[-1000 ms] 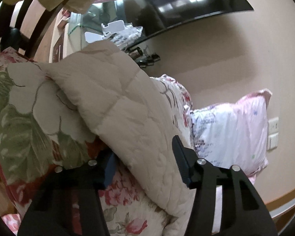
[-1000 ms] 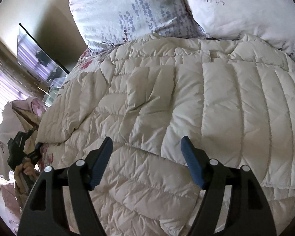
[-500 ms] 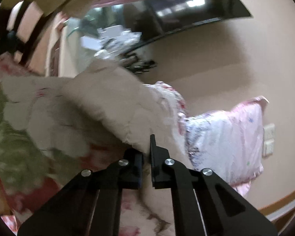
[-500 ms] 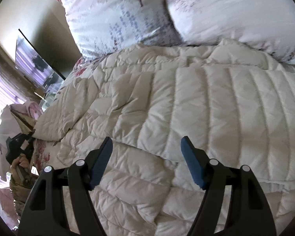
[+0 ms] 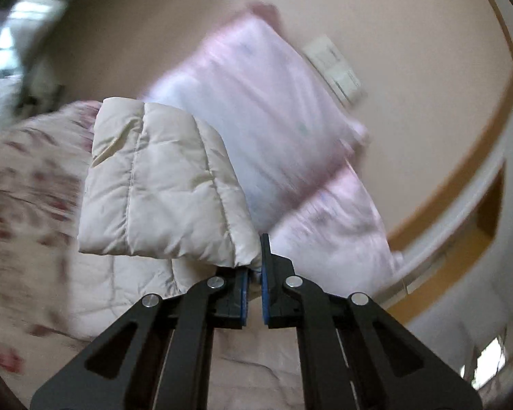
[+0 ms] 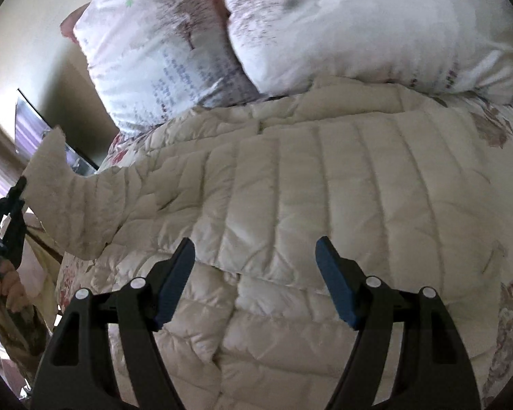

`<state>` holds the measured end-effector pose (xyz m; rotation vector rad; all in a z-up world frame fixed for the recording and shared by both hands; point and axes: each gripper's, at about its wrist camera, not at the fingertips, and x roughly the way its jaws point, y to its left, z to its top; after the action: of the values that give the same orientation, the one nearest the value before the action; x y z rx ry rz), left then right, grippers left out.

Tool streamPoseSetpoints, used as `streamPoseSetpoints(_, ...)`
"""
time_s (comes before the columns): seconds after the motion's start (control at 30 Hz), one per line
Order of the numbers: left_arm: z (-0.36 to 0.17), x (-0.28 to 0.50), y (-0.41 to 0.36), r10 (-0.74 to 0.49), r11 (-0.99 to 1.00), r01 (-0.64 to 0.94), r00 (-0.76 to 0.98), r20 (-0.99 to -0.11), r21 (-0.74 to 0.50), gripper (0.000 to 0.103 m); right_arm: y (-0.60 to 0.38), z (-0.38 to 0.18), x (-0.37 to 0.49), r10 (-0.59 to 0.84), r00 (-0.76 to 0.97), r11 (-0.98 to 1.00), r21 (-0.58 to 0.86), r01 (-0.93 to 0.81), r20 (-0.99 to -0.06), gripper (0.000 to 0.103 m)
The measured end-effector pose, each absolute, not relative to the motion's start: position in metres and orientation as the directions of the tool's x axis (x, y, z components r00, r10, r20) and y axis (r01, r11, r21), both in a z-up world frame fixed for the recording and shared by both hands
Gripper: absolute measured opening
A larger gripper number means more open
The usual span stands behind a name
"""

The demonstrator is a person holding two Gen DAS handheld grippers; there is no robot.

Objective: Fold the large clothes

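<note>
Right tool (image 6: 254,278) jaws wide apart, hovering over cream quilted puffer jacket (image 6: 325,205) spread on floral bedsheet (image 6: 502,143). Left tool (image 6: 7,218) at frame's left edge lifts the jacket's sleeve (image 6: 68,201). Two floral pillows (image 6: 359,24) up top.

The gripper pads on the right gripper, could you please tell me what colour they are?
Blue pads on black fingers, clearest in the right wrist view.
</note>
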<state>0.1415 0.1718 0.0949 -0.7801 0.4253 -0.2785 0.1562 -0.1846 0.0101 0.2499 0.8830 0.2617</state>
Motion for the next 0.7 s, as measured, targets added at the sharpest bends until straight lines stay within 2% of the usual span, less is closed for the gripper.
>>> streamPoseSetpoints(0.17, 0.079, 0.165, 0.108, -0.493, 0.693, 0.137, 0.806, -0.326, -0.708, 0.004, -0.203, 0.009, 0.151, 0.306, 0.624, 0.941, 0.327, -0.085, -0.719, 0.073)
streamPoseSetpoints(0.33, 0.055, 0.176, 0.06, -0.542, 0.725, 0.166, 0.736, -0.405, -0.668, 0.004, -0.211, 0.01, 0.148, 0.288, 0.637, 0.945, 0.321, -0.066, -0.716, 0.073)
streamPoseSetpoints(0.53, 0.012, 0.192, 0.004, -0.584, 0.772, 0.174, 0.572, -0.576, -0.611, 0.006, -0.209, 0.011, 0.143, 0.264, 0.652, 0.954, 0.29, -0.069, -0.711, 0.073)
streamPoseSetpoints(0.6, 0.003, 0.191, -0.001, -0.601, 0.77, 0.183, 0.53, -0.598, -0.612, 0.018, -0.207, 0.012, 0.143, 0.255, 0.657, 0.959, 0.274, -0.076, -0.71, 0.073)
streamPoseSetpoints(0.67, 0.002, 0.185, 0.002, -0.628, 0.75, 0.193, 0.507, -0.59, -0.632, 0.058, -0.203, 0.016, 0.142, 0.25, 0.666, 0.962, 0.255, -0.092, -0.703, 0.073)
streamPoseSetpoints(0.7, 0.004, 0.18, 0.006, -0.633, 0.744, 0.198, 0.515, -0.578, -0.638, 0.063, -0.198, 0.019, 0.14, 0.25, 0.674, 0.964, 0.242, -0.108, -0.695, 0.073)
